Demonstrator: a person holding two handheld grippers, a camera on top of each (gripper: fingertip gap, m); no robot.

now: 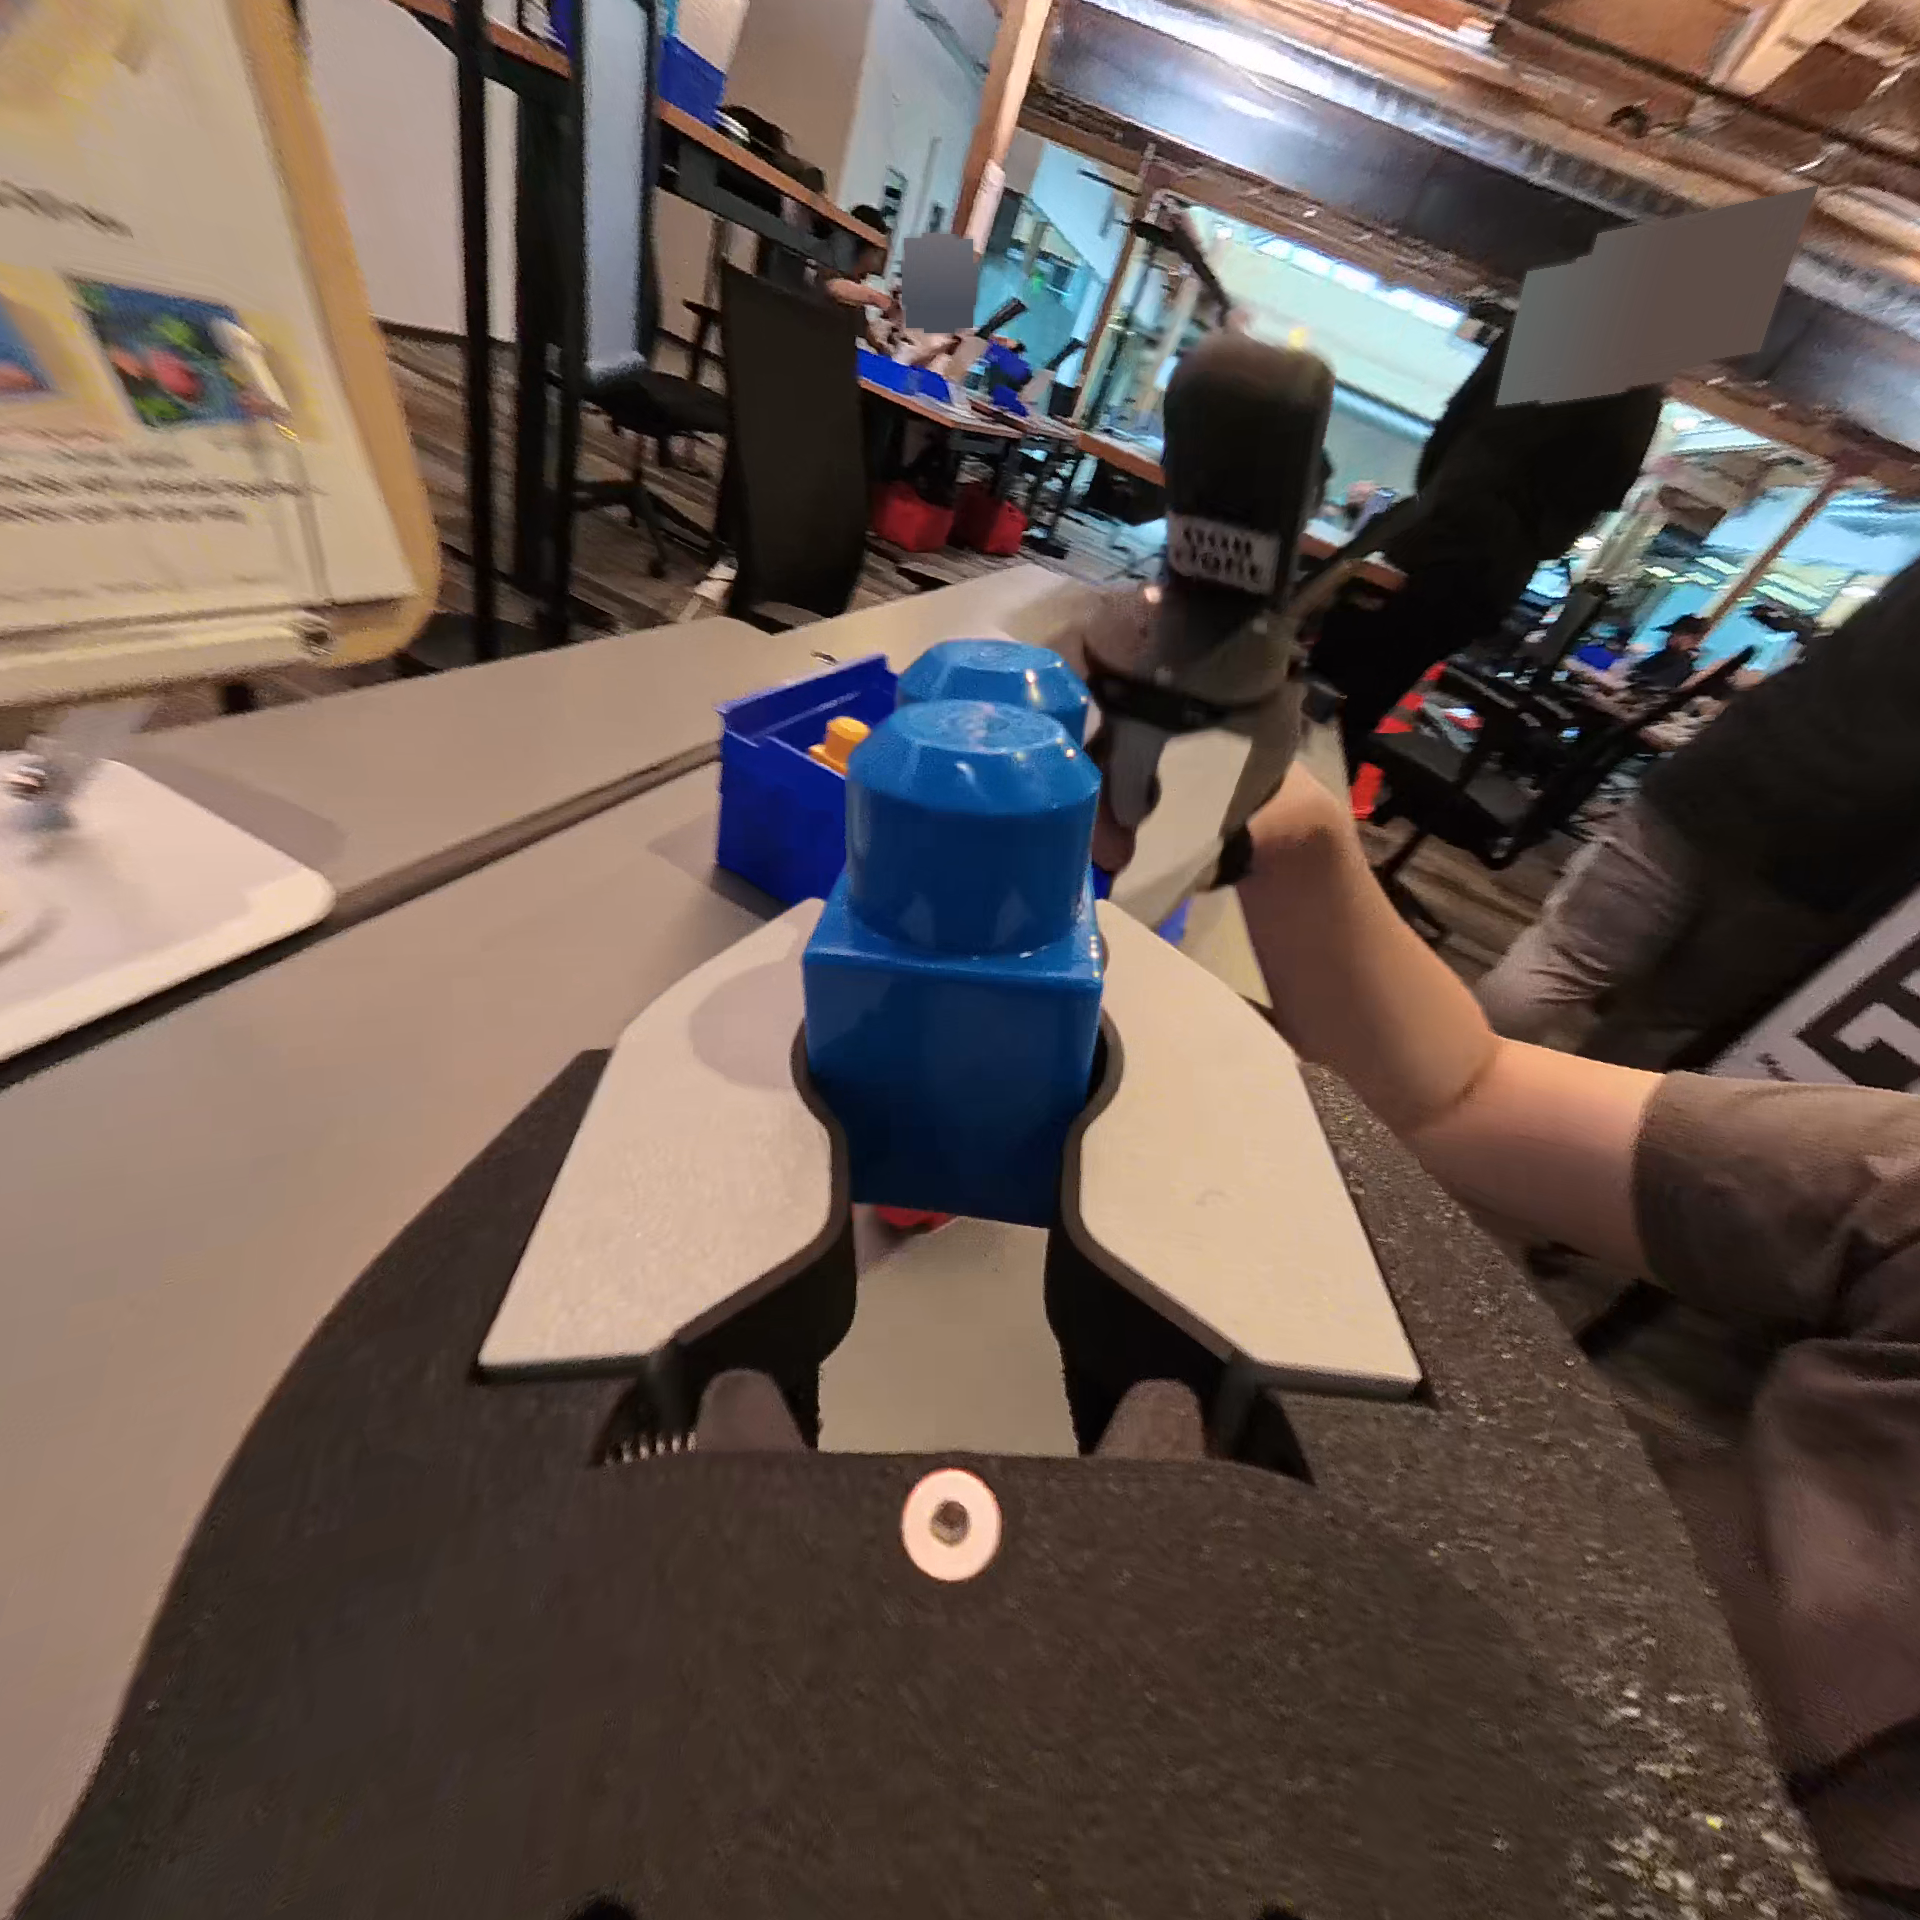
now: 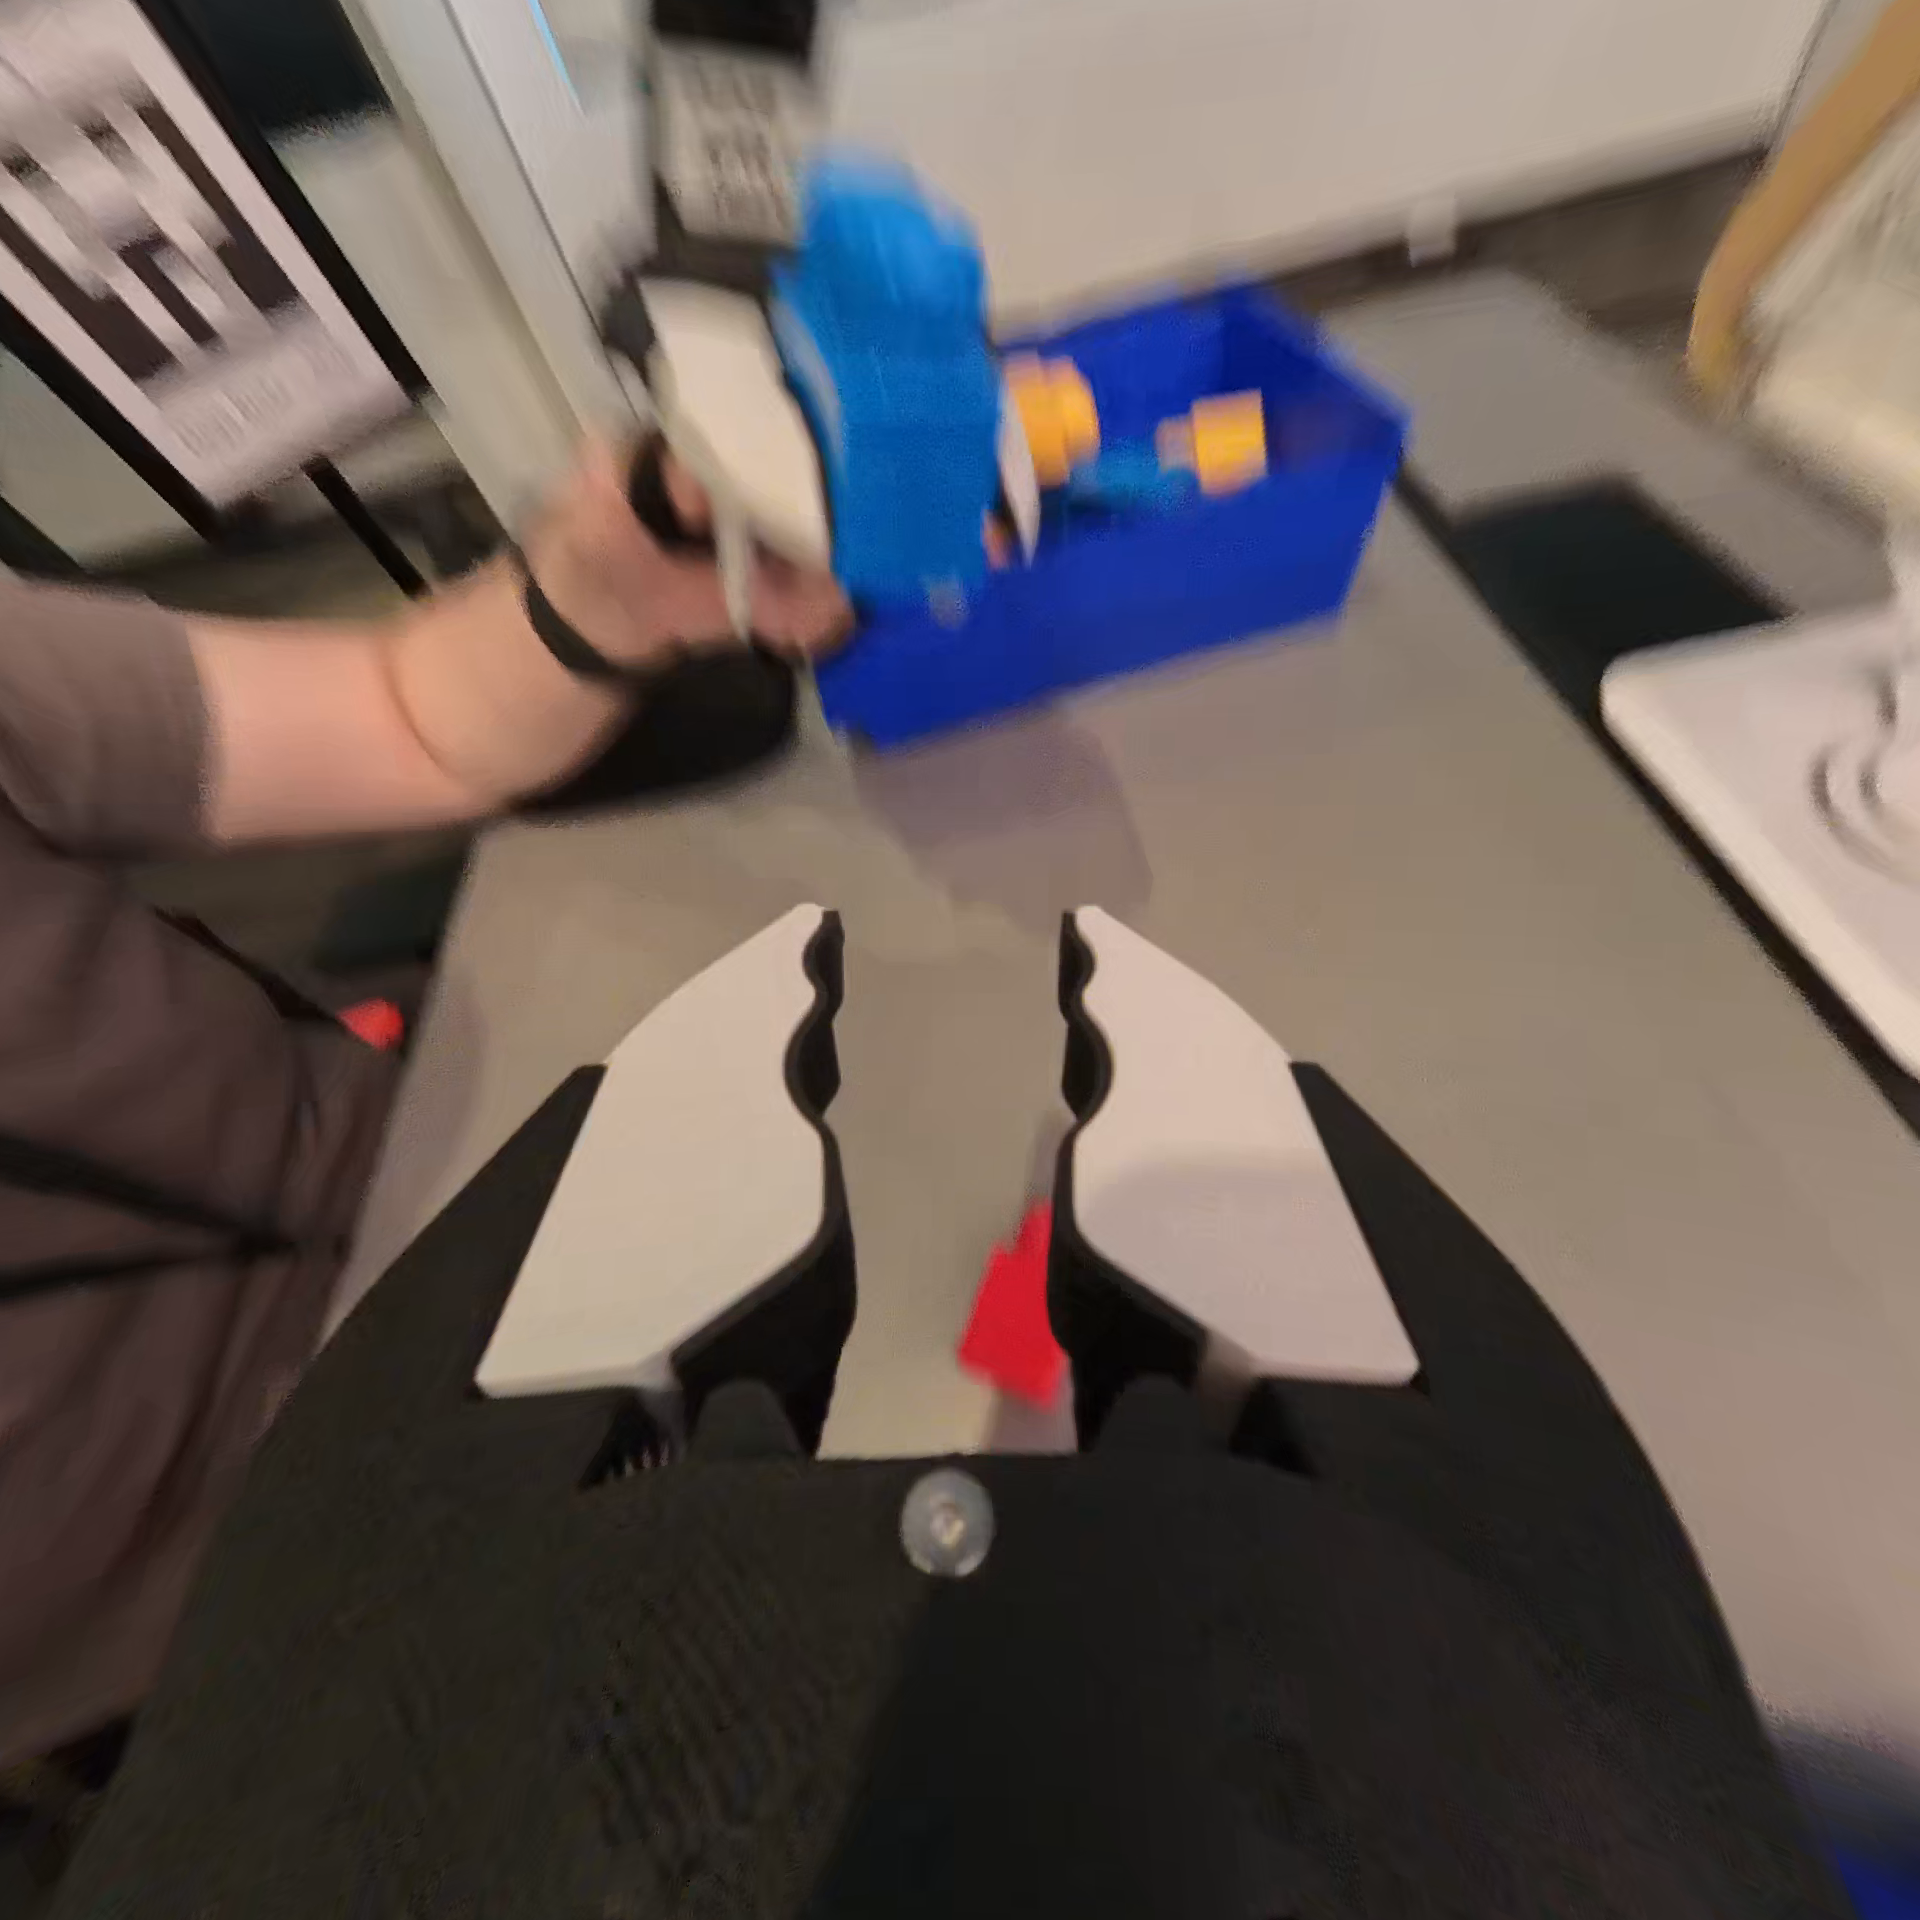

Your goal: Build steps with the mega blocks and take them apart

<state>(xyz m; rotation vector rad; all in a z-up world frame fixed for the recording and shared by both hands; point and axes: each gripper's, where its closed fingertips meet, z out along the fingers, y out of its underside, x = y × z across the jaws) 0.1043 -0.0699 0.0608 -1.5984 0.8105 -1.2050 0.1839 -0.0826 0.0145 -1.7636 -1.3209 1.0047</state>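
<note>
Blue mega block (image 1: pixel 951 1081) sits clamped in the left claw (image 1: pixel 951 997), its 2 round studs pointing up and its body pinched between the grey fingers (image 1: pixel 707 1132) on both sides. In the right wrist view the same block (image 2: pixel 883 416) appears blurred, held above the near edge of a blue bin (image 2: pixel 1195 613). A sliver of red (image 1: pixel 909 1218) peeks out just under the held block, but what it belongs to cannot be told.

The blue bin (image 1: pixel 774 800) rests on the grey surface (image 1: pixel 312 1195) just behind the block, with an orange block (image 1: pixel 840 740) showing inside; the right wrist view shows 2 orange blocks (image 2: pixel 1060 421) in it.

Right claw (image 2: pixel 945 935) hovers over the grey surface (image 2: pixel 1299 883) with its jaws parted and nothing between the fingertips. A red piece (image 2: pixel 1013 1320) lies on the surface below it, near the inner edge of the right-hand finger.

A white board (image 2: pixel 1766 769) lies at the far right of that surface. A person's hand (image 2: pixel 665 582), sleeve pushed back, grips the left tool's handle.
</note>
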